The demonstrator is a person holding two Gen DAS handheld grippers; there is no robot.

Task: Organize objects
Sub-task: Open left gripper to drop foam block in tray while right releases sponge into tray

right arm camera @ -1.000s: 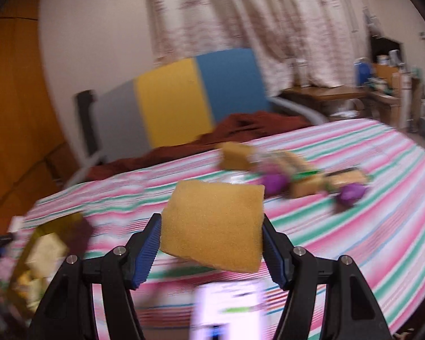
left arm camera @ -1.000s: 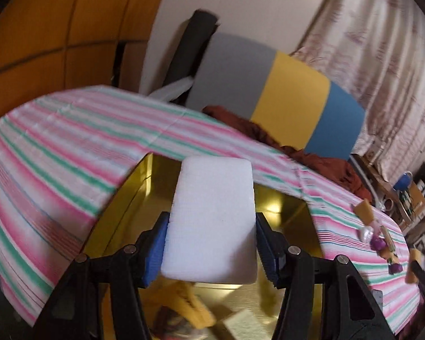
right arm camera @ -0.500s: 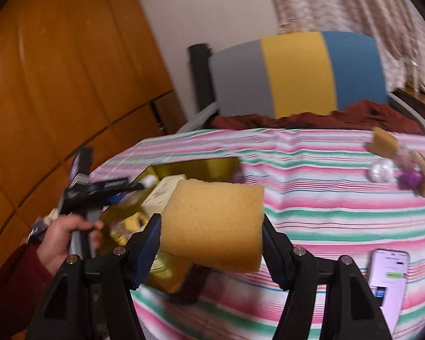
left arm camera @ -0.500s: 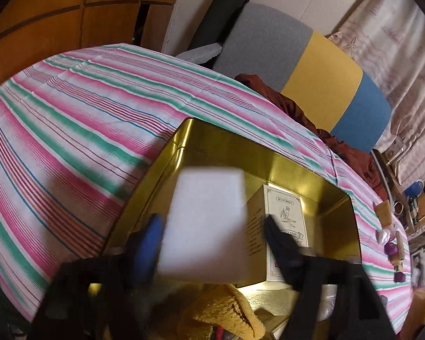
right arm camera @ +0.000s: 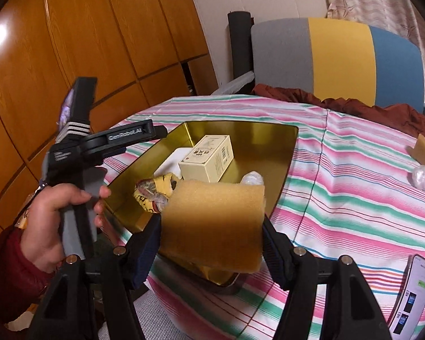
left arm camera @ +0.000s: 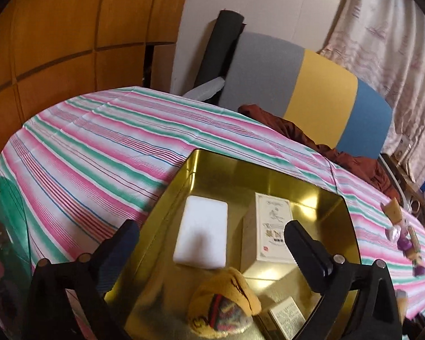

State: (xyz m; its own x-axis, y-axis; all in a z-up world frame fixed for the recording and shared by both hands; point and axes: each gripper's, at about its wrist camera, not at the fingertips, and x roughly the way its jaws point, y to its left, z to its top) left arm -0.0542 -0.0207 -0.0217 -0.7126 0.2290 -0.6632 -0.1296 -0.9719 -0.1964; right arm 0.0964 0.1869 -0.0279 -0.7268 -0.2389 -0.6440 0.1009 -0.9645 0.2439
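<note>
sponge (right arm camera: 212, 223) clamped in right tongs (right arm camera: 211, 243), tilted over tin (right arm camera: 286, 153).

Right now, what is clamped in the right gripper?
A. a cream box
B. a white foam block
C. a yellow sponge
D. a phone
C: the right gripper has its pads pressed on the yellow sponge, while the white block and the cream box lie in the gold tin, and the phone lies on the cloth.
</note>
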